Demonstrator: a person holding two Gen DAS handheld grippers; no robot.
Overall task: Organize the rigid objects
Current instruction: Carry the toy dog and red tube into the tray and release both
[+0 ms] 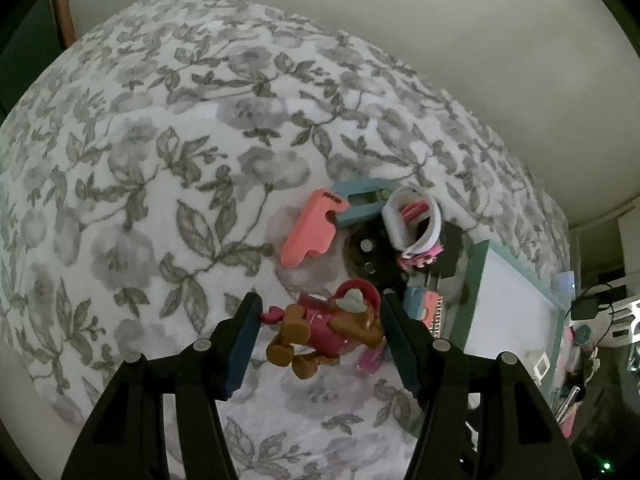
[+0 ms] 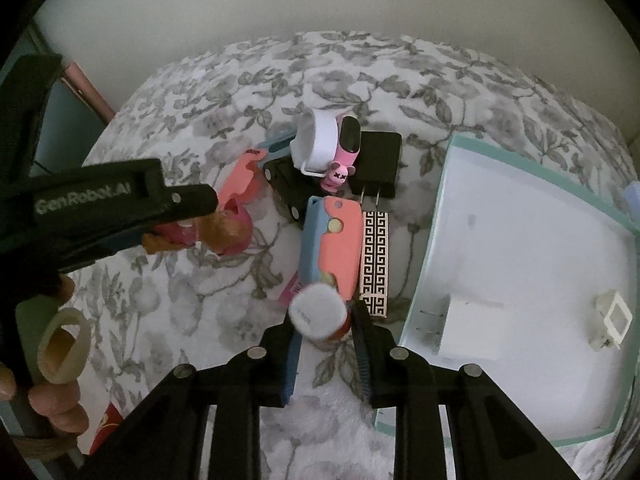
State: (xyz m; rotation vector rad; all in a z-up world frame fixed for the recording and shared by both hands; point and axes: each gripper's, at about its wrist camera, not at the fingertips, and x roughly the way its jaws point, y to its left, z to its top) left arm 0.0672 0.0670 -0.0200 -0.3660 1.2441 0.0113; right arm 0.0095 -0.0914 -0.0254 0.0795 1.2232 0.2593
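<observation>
The left gripper [image 1: 320,332] is clamped on a brown toy dog figure [image 1: 320,332] in a pink outfit with a red helmet, held above the floral bedspread [image 1: 140,200]. From the right wrist view, white lettering on the left gripper's black body reads "GenRobot.AI". The right gripper [image 2: 322,320] is pinched on a small cylinder [image 2: 318,314] with a grey-white top and a red base; the print on its top is too blurred to read. Beyond it lies a coral-and-blue case [image 2: 332,240], touching a strip with a black Greek-key pattern [image 2: 374,258]. A black plug adapter [image 2: 378,162] lies further back. A mint-rimmed tray [image 2: 436,216] beside the pile holds two white chargers. A coral foam piece [image 1: 308,228] carries dark, unreadable lettering.
</observation>
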